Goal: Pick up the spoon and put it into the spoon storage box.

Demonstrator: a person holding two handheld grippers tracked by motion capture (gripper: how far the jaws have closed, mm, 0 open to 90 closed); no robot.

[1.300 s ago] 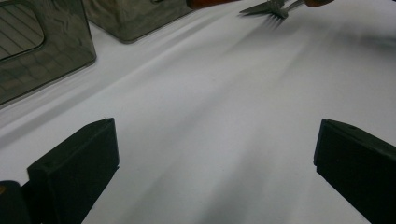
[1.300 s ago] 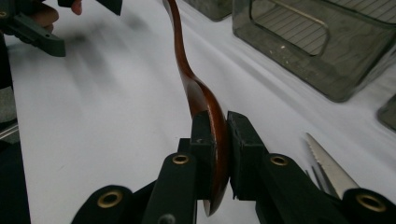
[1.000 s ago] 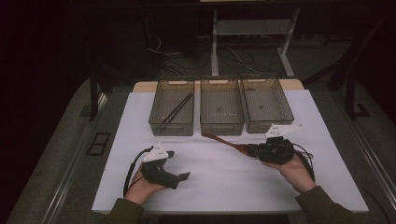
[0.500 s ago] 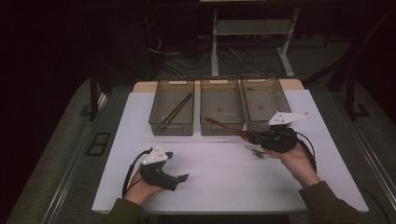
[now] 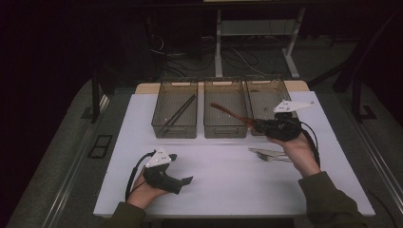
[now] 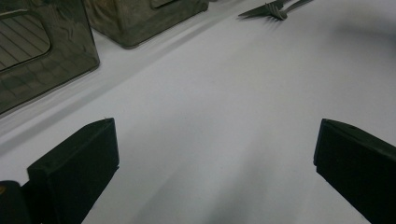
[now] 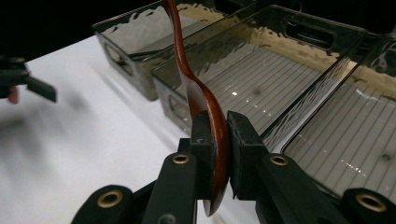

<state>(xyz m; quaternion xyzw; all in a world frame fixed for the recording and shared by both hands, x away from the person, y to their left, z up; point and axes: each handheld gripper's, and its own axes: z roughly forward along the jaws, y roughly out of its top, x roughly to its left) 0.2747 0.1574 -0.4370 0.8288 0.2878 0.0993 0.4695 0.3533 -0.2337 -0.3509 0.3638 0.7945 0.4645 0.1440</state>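
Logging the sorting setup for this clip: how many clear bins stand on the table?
3, in a row at the table's far edge: the left bin holds dark sticks, the middle bin sits under the held wooden spoon, the right bin is partly hidden.

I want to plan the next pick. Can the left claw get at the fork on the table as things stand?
Probably yes. The left claw is open and holds nothing, and only bare white table lies between it and the fork. The right claw, holding the wooden spoon, hovers close by, so some care is needed.
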